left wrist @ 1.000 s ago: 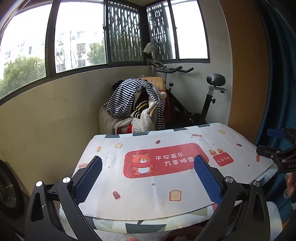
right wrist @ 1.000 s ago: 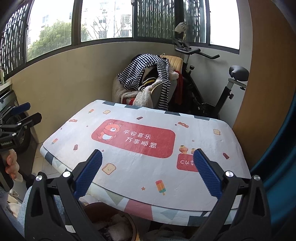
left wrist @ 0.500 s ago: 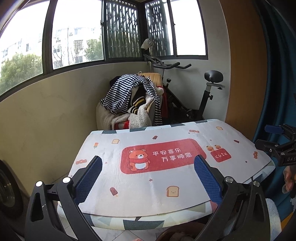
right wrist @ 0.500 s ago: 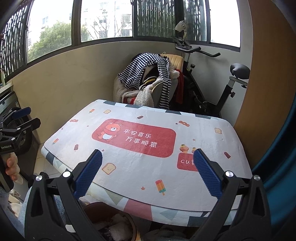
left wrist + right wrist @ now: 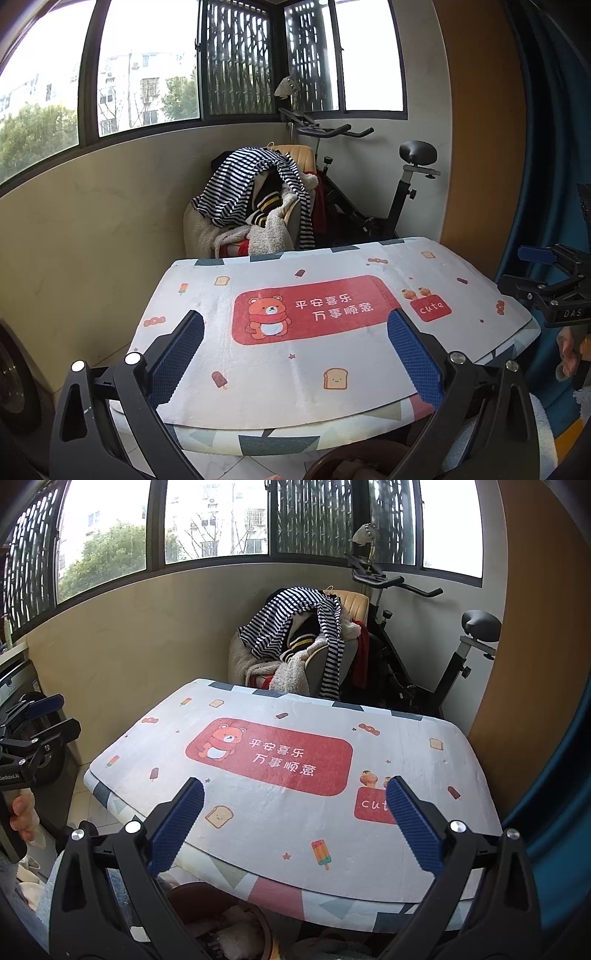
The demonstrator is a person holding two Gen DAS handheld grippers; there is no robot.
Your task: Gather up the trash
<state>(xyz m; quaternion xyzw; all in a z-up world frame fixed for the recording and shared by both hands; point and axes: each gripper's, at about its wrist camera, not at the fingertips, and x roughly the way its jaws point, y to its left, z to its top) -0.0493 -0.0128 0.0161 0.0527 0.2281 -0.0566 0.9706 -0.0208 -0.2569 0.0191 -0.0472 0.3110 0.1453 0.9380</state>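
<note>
Balcony corner with an exercise bike [image 5: 373, 199] and a chair piled with clothes [image 5: 306, 646] behind a tabletop [image 5: 258, 373] under a bear-print mat. Both the left tongs [image 5: 295, 354] and right tongs [image 5: 295, 830] hung wide apart, gripping nothing. Honestly no trash showed on top; the only candidate was crumpled stuff in a brown bin [image 5: 221, 923] below the near edge. Looked like the searching stage, so I'd guess the next move needed a look down or around.
</note>
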